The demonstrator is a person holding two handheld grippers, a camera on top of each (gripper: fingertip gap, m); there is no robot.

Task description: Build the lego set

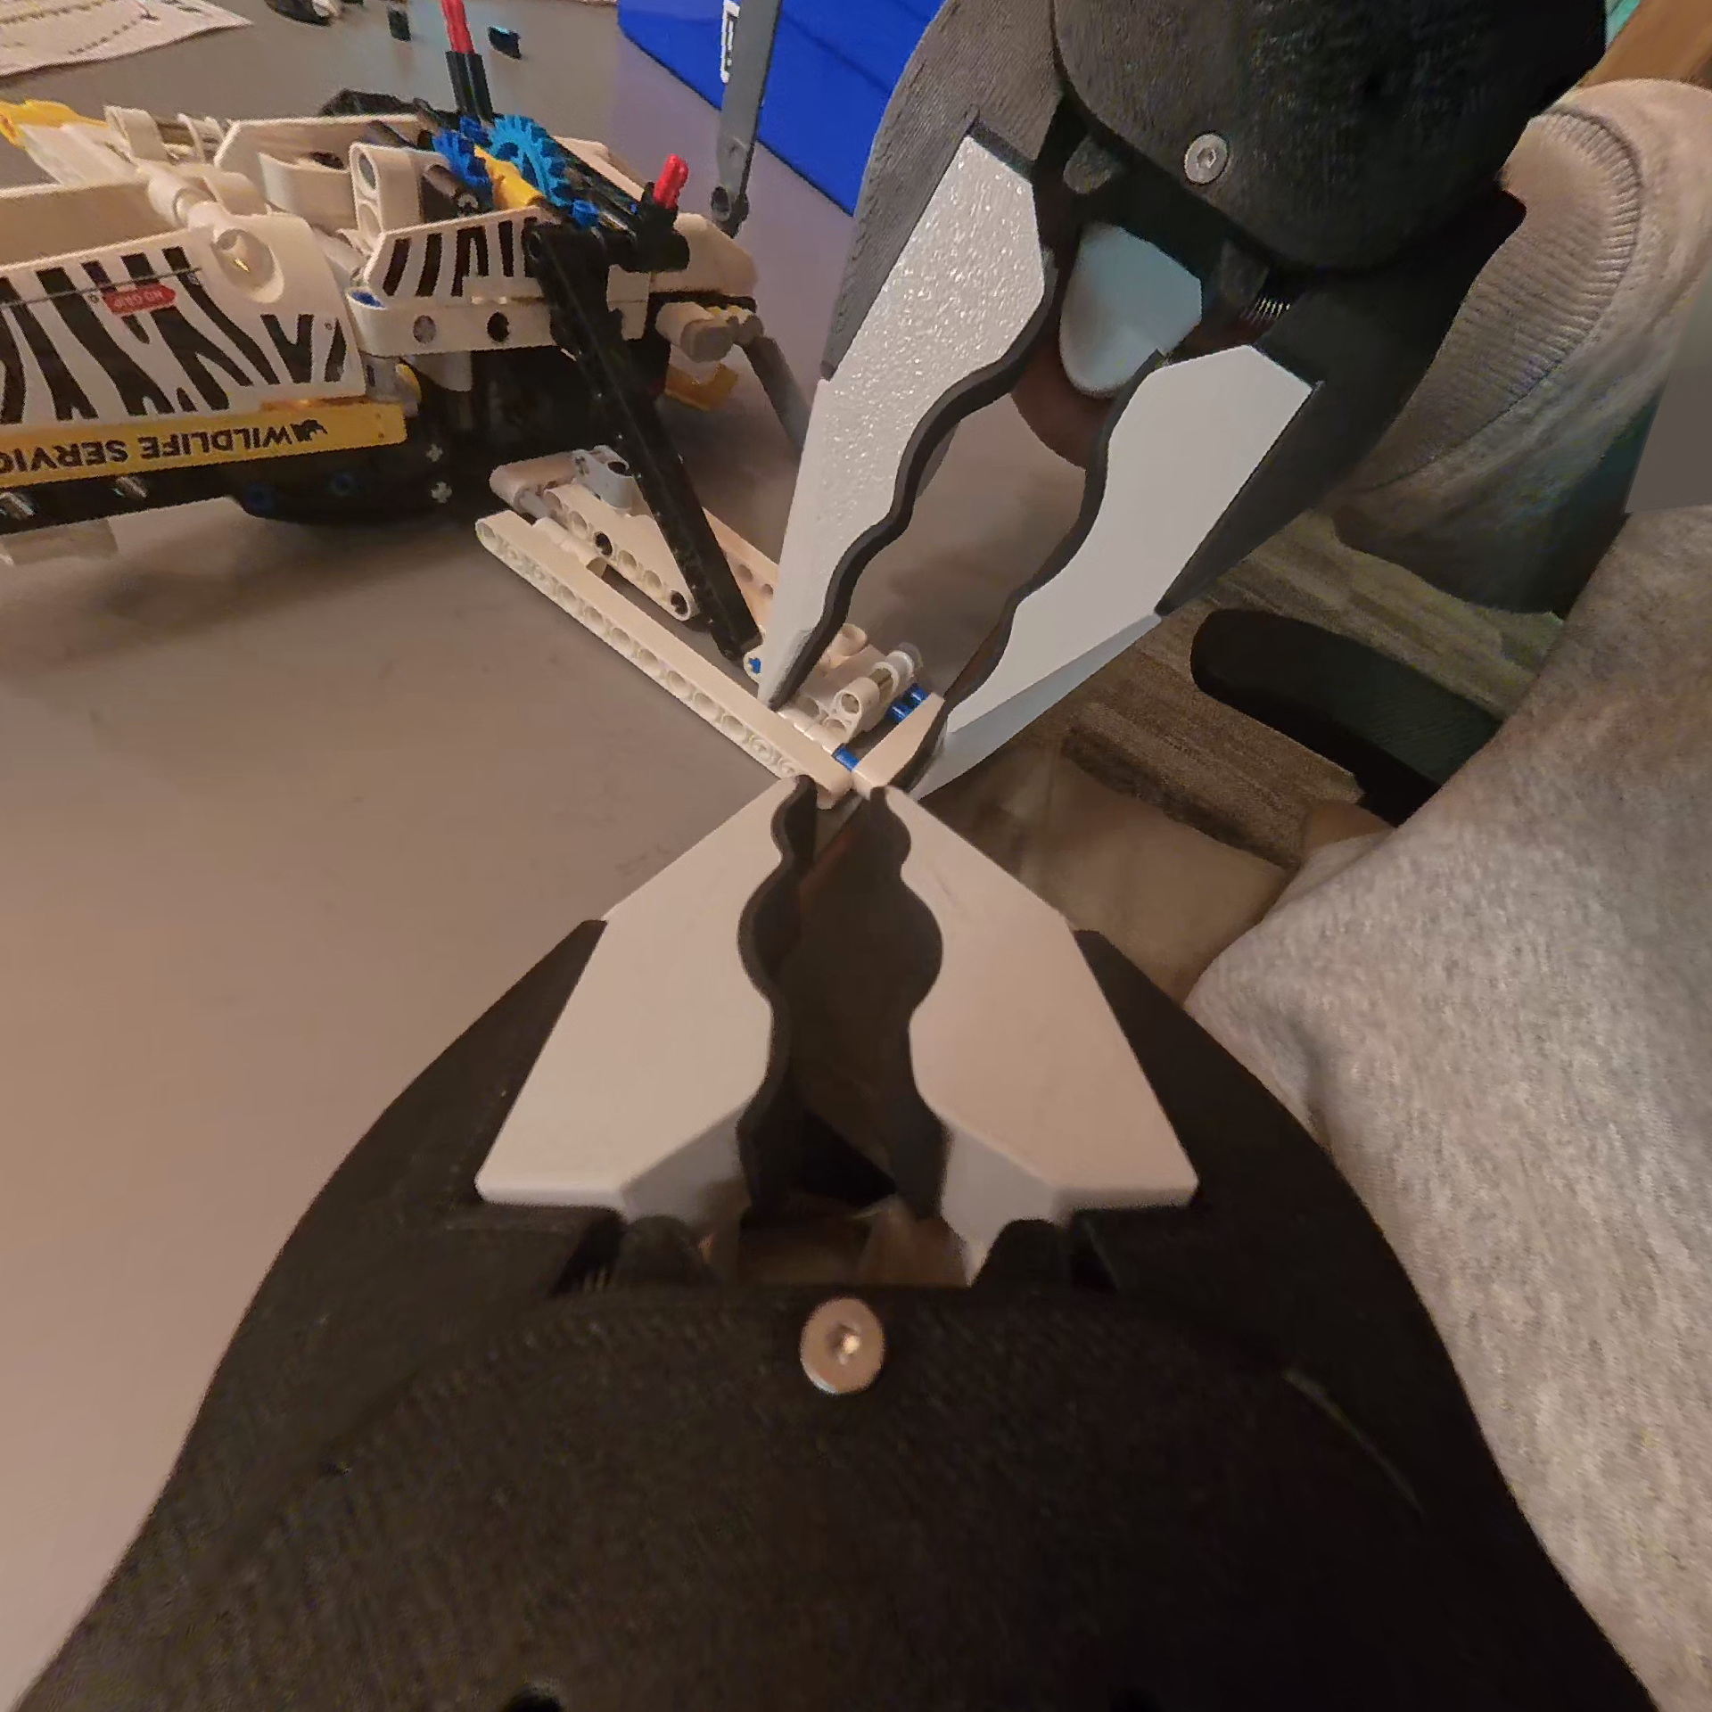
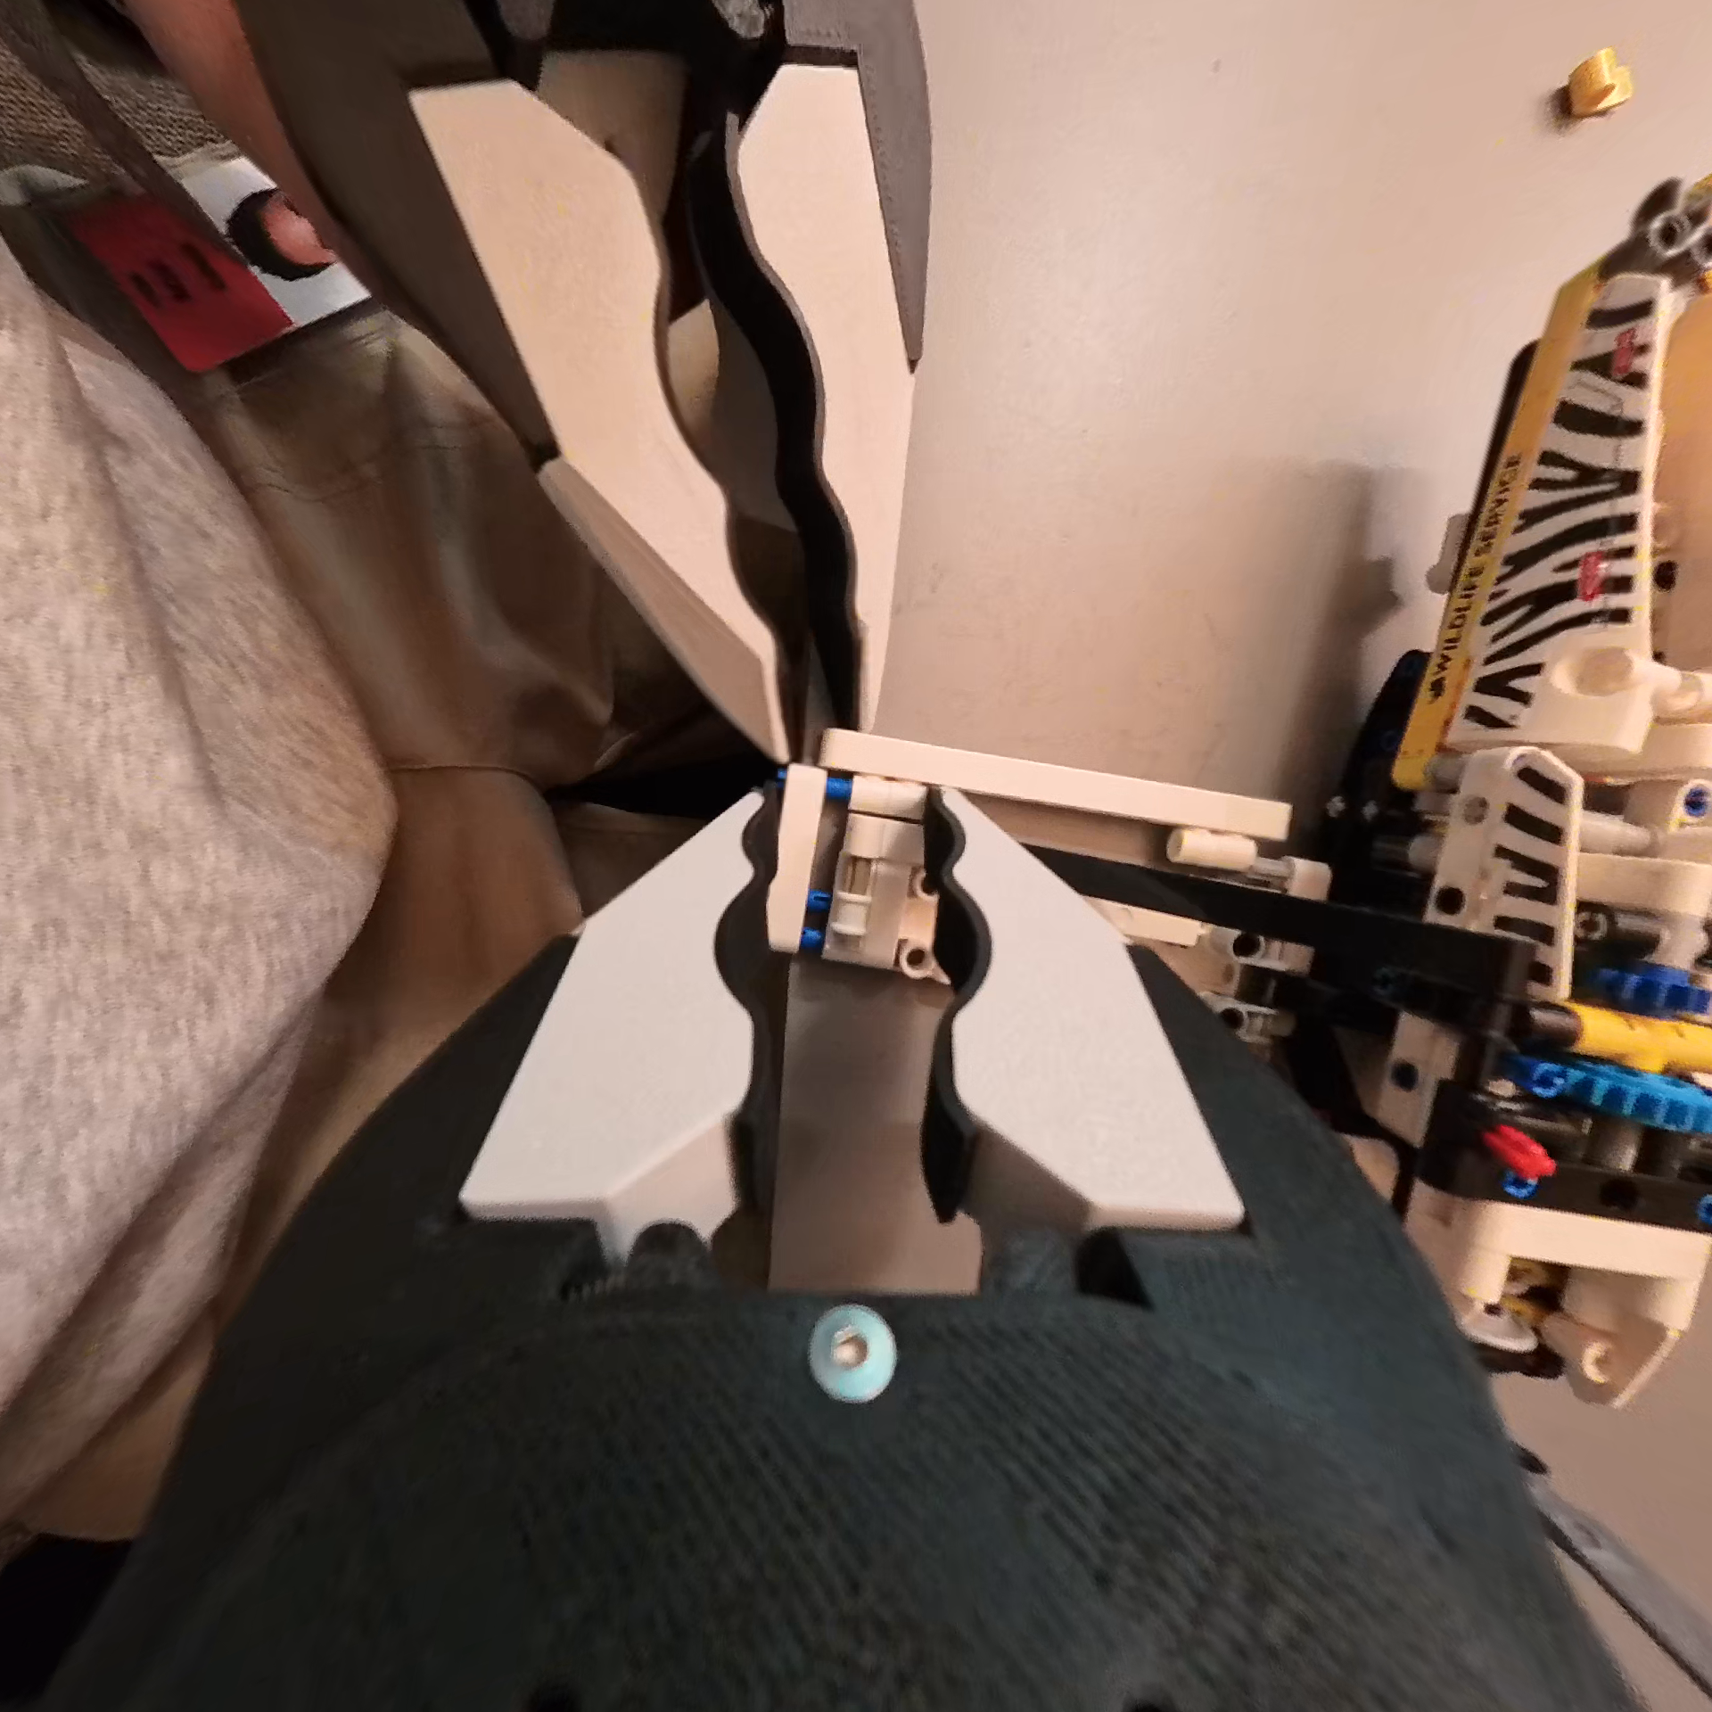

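A zebra-striped Lego vehicle with a yellow side band lies on the grey table. A white beam frame and a long black beam reach from it toward me. My left gripper is shut on the near end of the white frame. My right gripper comes in from the upper right, its jaws closed around the white connector block with blue pins at that same end. In the right wrist view the block sits between my right gripper's fingers, and the left gripper pinches the frame from above.
A blue box, paper sheets and small loose parts lie at the table's far side. A small yellow piece lies apart. A person's grey sleeve and a black chair arm are off the table's right edge. The tips of both grippers are at nearly the same place.
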